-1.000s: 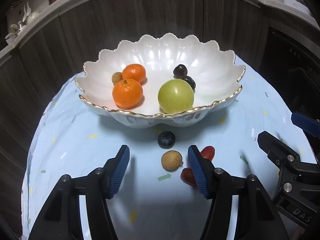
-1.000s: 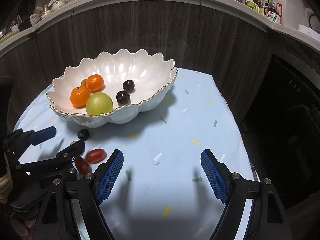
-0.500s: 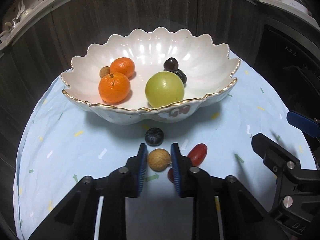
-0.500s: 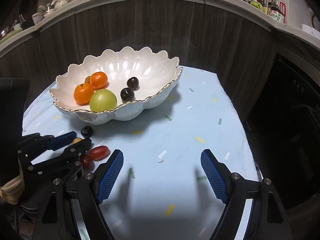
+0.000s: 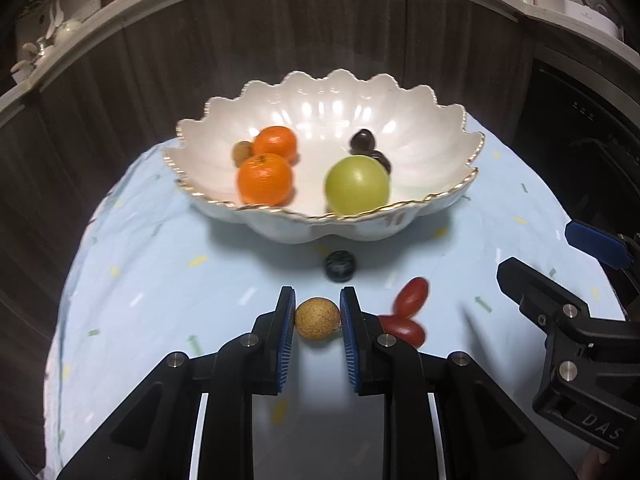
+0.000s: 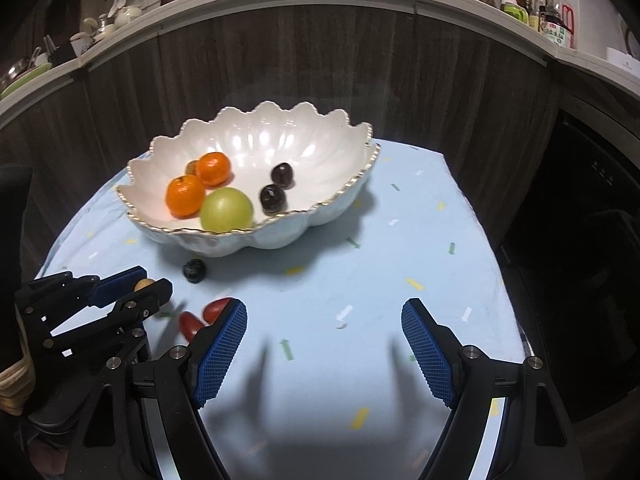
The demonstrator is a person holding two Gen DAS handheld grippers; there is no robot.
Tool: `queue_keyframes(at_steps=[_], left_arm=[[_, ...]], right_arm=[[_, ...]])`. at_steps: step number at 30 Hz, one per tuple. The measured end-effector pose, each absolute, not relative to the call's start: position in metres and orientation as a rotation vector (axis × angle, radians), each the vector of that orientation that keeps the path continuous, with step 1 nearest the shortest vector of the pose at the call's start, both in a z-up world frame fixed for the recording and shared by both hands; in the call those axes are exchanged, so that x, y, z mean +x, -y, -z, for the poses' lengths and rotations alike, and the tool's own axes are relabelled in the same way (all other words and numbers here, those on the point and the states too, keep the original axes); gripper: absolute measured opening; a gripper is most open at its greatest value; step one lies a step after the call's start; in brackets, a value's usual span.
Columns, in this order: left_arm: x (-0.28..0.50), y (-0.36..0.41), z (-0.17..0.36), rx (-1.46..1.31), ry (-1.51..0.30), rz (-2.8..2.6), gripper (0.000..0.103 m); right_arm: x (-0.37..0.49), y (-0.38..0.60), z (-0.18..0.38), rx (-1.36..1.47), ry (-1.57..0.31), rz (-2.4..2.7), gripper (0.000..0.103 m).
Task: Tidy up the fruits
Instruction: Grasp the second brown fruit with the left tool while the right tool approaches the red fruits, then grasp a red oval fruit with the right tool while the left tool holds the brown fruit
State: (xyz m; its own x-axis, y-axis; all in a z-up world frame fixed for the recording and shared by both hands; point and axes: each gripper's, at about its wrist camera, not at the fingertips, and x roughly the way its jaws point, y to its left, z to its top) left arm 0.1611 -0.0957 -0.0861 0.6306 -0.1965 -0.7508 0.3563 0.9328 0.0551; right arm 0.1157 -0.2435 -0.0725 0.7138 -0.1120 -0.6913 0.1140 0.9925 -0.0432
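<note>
My left gripper (image 5: 317,312) is shut on a small tan round fruit (image 5: 317,317), lifted slightly over the blue cloth. Just right of it lie two red grape tomatoes (image 5: 411,298) and behind it a dark blueberry (image 5: 340,266). The white scalloped bowl (image 5: 436,200) holds two oranges (image 5: 265,179), a green fruit (image 5: 356,186), dark cherries (image 5: 363,139) and a small brown fruit. In the right wrist view my right gripper (image 6: 324,330) stands open over bare cloth, with the left gripper (image 6: 138,288) at its left holding the tan fruit (image 6: 143,284).
The round table wears a light blue cloth (image 6: 360,264) with confetti marks. A dark wood-panelled counter wall (image 6: 320,72) curves behind it, with bottles and dishes on top. A dark appliance front (image 6: 592,208) stands at the right.
The left gripper's jaws closed from wide open onto the tan fruit and lifted it slightly. The right gripper stayed open in the same place.
</note>
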Motion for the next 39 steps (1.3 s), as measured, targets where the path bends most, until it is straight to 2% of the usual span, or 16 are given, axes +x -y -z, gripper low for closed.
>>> queue_keyframes(at_steps=[19,25,29,35,39], left_arm=[[0.153,0.023,0.085,0.170,-0.823,0.200,0.024],[0.153,0.013,0.082,0.162,-0.807,0.181,0.024],[0.154,0.011,0.083,0.148,-0.816,0.188,0.024],[0.154,0.009,0.084,0.138,-0.819,0.196,0.024],[0.154,0.009,0.084,0.140,-0.819,0.197,0.024]], right_arm=[[0.133,0.181,0.097,-0.002,-0.867,0.060,0.079],[0.140,0.170,0.105,0.010,-0.899,0.066,0.064],[0.144,0.166,0.112,0.022,-0.930,0.048,0.044],[0.144,0.161,0.113,0.014,-0.924,0.036,0.030],[0.143,0.160,0.113,0.006,-0.919,0.029,0.028]])
